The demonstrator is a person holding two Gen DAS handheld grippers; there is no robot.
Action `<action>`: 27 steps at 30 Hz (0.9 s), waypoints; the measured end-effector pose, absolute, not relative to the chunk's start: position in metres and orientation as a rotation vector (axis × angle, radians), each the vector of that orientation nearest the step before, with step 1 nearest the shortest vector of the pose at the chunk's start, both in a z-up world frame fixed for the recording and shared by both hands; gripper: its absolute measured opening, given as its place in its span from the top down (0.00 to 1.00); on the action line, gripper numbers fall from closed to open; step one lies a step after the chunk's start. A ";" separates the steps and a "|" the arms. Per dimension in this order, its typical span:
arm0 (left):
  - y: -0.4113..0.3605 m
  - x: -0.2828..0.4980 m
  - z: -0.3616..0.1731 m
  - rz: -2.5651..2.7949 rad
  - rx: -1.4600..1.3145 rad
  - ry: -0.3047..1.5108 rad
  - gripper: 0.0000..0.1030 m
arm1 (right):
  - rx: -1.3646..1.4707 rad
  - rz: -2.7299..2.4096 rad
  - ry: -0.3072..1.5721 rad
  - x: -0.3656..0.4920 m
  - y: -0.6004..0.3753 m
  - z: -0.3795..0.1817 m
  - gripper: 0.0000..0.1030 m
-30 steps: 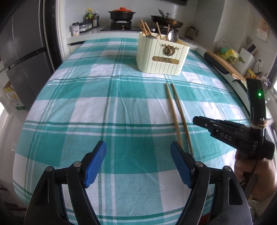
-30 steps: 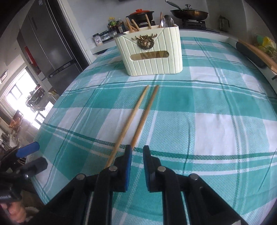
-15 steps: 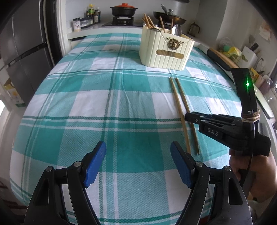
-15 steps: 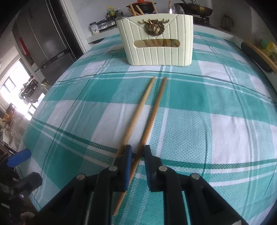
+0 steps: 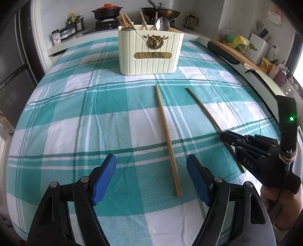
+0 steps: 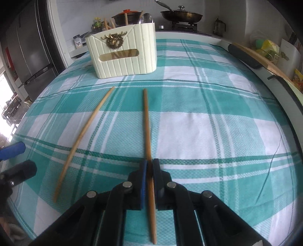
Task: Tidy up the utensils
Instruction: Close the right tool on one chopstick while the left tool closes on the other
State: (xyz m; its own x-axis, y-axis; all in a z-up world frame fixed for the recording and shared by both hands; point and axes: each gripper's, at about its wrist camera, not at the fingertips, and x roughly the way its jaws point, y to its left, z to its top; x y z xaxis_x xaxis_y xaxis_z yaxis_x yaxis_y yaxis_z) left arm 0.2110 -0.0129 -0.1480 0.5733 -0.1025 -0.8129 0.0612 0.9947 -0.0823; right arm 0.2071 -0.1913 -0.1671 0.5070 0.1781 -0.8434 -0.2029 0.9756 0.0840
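Two wooden chopsticks lie on the teal checked tablecloth point(image 5: 75, 117). My right gripper point(image 6: 149, 166) is shut on the right chopstick point(image 6: 146, 123): its jaws are closing and the pads press on the shaft near its near end. The left wrist view shows that gripper point(image 5: 227, 138) low over the cloth, gripping the same chopstick point(image 5: 202, 109). The other chopstick point(image 5: 166, 132) point(image 6: 85, 130) lies free, just ahead of my open left gripper point(image 5: 151, 164), closer to its right finger. A cream utensil holder point(image 5: 149, 54) point(image 6: 123, 54) with chopsticks and a spoon in it stands behind.
A stove with a black pot point(image 5: 107, 11) and a pan point(image 6: 181, 16) sits behind the table. A wooden board point(image 5: 233, 54) lies along the right edge, with jars and packets behind it. A dark fridge point(image 6: 28, 62) stands at left. A thin cable point(image 6: 269, 170) crosses the cloth.
The right gripper slid forward over the right chopstick and closed on it; that chopstick has swung away from its partner. The left gripper moved in toward the left chopstick.
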 end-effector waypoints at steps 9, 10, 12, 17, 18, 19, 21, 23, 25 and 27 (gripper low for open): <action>-0.033 0.241 -0.183 -0.047 -0.009 1.035 0.57 | -0.038 0.145 0.990 0.177 -0.236 -0.165 0.95; -0.035 0.239 -0.182 -0.047 -0.004 1.027 0.76 | -0.047 0.144 0.984 0.175 -0.235 -0.165 0.95; -0.038 0.236 -0.182 -0.048 0.003 1.024 0.95 | -0.069 0.142 0.971 0.172 -0.233 -0.165 0.95; -0.024 0.216 -0.183 0.026 -0.024 1.011 0.95 | -0.084 0.139 0.969 0.168 -0.233 -0.164 0.95; -0.018 0.210 -0.183 0.044 -0.030 1.011 0.95 | -0.088 0.135 0.970 0.167 -0.235 -0.164 0.95; -0.011 0.203 -0.183 0.059 -0.039 1.014 0.95 | -0.090 0.131 0.972 0.164 -0.236 -0.164 0.95; 0.003 0.189 -0.183 0.072 -0.074 1.024 0.95 | -0.094 0.127 0.976 0.160 -0.239 -0.164 0.95; 0.013 0.176 -0.183 0.072 -0.097 1.033 0.95 | -0.093 0.130 0.980 0.155 -0.241 -0.163 0.95; 0.019 0.166 -0.182 0.064 -0.116 1.032 0.94 | -0.091 0.131 0.983 0.152 -0.242 -0.162 0.95; 0.023 0.160 -0.181 0.047 -0.133 1.026 0.93 | -0.072 0.150 0.989 0.152 -0.242 -0.161 0.88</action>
